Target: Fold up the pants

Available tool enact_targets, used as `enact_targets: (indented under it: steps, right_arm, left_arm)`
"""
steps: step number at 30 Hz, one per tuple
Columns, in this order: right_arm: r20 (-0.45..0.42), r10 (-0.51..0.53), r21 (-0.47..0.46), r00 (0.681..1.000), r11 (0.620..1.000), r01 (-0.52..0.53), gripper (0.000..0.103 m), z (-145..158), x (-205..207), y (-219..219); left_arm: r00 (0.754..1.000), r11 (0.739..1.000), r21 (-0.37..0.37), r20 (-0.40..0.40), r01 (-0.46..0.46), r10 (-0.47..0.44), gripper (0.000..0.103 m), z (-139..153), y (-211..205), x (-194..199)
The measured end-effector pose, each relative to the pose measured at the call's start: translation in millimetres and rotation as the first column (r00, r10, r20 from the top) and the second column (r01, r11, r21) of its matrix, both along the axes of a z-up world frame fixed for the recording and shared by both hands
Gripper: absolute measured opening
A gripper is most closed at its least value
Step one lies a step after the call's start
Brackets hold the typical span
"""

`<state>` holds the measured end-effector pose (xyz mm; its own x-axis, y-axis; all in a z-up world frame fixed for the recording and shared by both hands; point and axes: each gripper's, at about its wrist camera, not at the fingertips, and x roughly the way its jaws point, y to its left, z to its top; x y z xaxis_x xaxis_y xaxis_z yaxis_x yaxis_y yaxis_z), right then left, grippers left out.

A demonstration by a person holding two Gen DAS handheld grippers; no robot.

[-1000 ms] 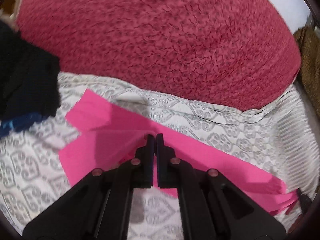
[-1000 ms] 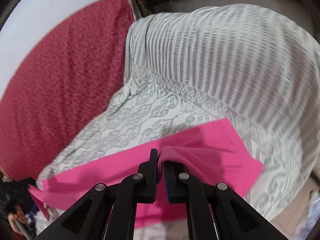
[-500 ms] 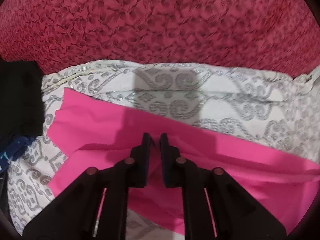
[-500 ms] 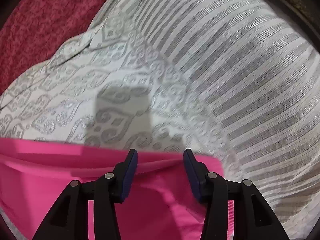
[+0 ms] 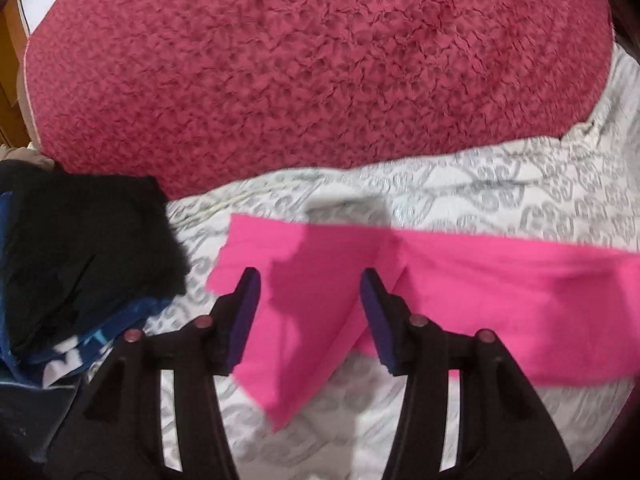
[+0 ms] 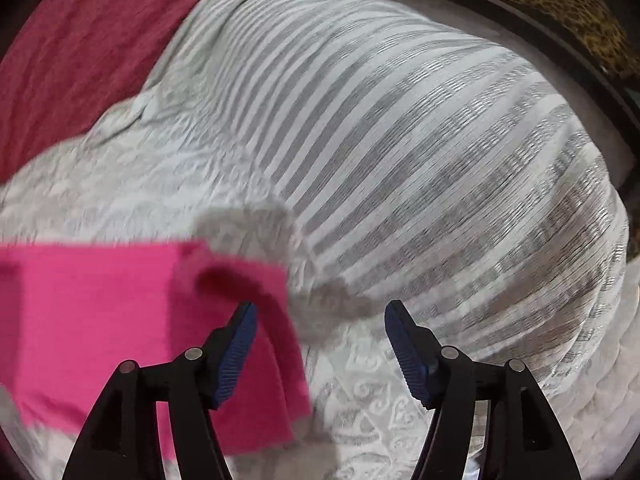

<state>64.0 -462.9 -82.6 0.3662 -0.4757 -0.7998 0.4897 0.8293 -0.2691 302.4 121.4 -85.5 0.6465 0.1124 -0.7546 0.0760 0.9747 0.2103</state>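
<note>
One pair of pink pants (image 5: 460, 280) lies flat on the bed (image 5: 500, 184), long axis left-right. Left gripper (image 5: 310, 300) and right gripper (image 6: 320, 336), jaws just opened wide, hold nothing.

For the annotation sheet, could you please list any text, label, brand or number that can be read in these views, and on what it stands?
None can be read.
White marks on the blue cloth under the black garment: possibly letters, cut off and blurred, unreadable.
Pink pants, patterned bedspread: no text visible.

Cloth on cloth, all matt

Smooth pink pants (image 5: 480, 280) lie on a woven patterned bedspread (image 5: 500, 184); the crimson blanket (image 5: 320, 60) looks nubbly.
</note>
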Motion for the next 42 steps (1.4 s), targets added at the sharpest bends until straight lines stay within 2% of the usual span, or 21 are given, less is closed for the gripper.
enact_targets:
  steps: [3,6,8,11,13,16,17,19,20,22,25,26,27,28,29,31,32,34,37,39,42]
  right_arm:
    - [-0.025,0.017,0.003,1.000,1.000,-0.017,0.070,-10,11,2]
    - [-0.049,-0.146,-0.081,0.988,0.987,0.141,0.070,-19,29,-19]
    - [-0.032,-0.266,-0.087,0.963,0.961,0.262,0.069,-17,31,-33]
    - [0.058,-0.276,-0.066,0.960,0.958,0.279,0.069,4,26,-18]
    - [0.084,-0.190,-0.173,0.978,0.964,0.202,0.070,22,34,22]
    - [0.109,0.019,-0.198,0.994,0.980,0.003,0.070,43,58,88]
    - [0.114,0.071,-0.194,0.991,0.980,-0.048,0.070,46,63,105]
    - [0.128,0.271,-0.163,0.954,0.955,-0.249,0.070,54,83,164]
    - [0.135,0.379,-0.134,0.915,0.922,-0.362,0.070,55,93,196]
    - [0.130,0.603,-0.061,0.787,0.797,-0.601,0.070,44,114,281]
    - [0.118,0.794,-0.085,0.596,0.606,-0.791,0.069,21,122,378]
    - [0.104,0.855,-0.117,0.509,0.518,-0.847,0.068,11,121,413]
    - [0.081,0.914,-0.165,0.398,0.406,-0.899,0.063,0,117,452]
    - [0.050,0.956,-0.206,0.288,0.292,-0.934,0.057,-11,112,488]
    - [0.030,0.978,-0.229,0.208,0.209,-0.951,0.054,-21,114,511]
    - [0.016,0.998,-0.258,0.065,0.067,-0.964,0.051,-30,110,551]
    - [0.015,1.000,-0.270,0.025,0.028,-0.962,0.051,-35,115,559]
    - [-0.015,0.994,-0.343,-0.104,-0.103,-0.934,0.051,-42,117,586]
    - [-0.126,0.974,-0.432,-0.190,-0.226,-0.873,0.051,-61,113,610]
    - [-0.182,0.961,-0.442,-0.207,-0.268,-0.856,0.051,-71,118,617]
    - [-0.230,0.950,-0.441,-0.213,-0.297,-0.847,0.050,-87,124,638]
  left_arm:
    - [1.000,1.000,0.018,-0.016,0.011,-0.011,0.053,-8,13,-11]
    - [1.000,0.997,0.076,-0.024,-0.010,0.012,0.053,-20,24,-14]
    - [0.999,0.996,0.080,-0.027,-0.034,0.036,0.053,-25,35,-14]
    - [0.998,0.996,0.060,-0.021,-0.058,0.060,0.055,-30,53,-17]
    - [0.998,0.997,0.050,-0.022,-0.054,0.055,0.060,-34,61,-18]
    - [0.999,0.999,0.042,-0.032,-0.015,0.017,0.062,-44,63,-21]
    - [0.999,0.999,0.042,-0.038,0.002,0.000,0.063,-47,62,-23]
    - [0.998,0.998,0.054,-0.041,0.040,-0.038,0.063,-55,60,-31]
    - [0.998,0.997,0.058,-0.039,0.056,-0.054,0.063,-59,60,-36]
    - [0.997,0.997,0.037,-0.040,0.070,-0.068,0.063,-63,67,-45]
    - [0.998,0.998,0.024,-0.023,0.051,-0.050,0.063,-66,87,-55]
    - [0.999,0.999,0.016,-0.018,0.040,-0.040,0.063,-67,96,-57]
    - [1.000,1.000,0.004,-0.014,0.025,-0.025,0.063,-67,106,-59]
    - [1.000,1.000,-0.004,-0.012,0.008,-0.008,0.063,-67,114,-58]
    - [1.000,1.000,-0.015,-0.004,-0.017,0.016,0.063,-67,125,-57]
    - [0.999,0.998,-0.047,0.011,-0.049,0.050,0.063,-69,142,-52]
    - [0.998,0.996,-0.062,0.013,-0.058,0.059,0.063,-71,147,-50]
    - [0.997,0.992,-0.104,0.016,-0.076,0.078,0.063,-75,158,-43]
    - [0.995,0.979,-0.179,0.013,-0.096,0.100,0.063,-84,170,-38]
    - [0.995,0.965,-0.243,-0.012,-0.095,0.095,0.063,-88,178,-36]
    - [0.995,0.939,-0.333,0.007,-0.087,0.095,0.063,-85,190,-41]
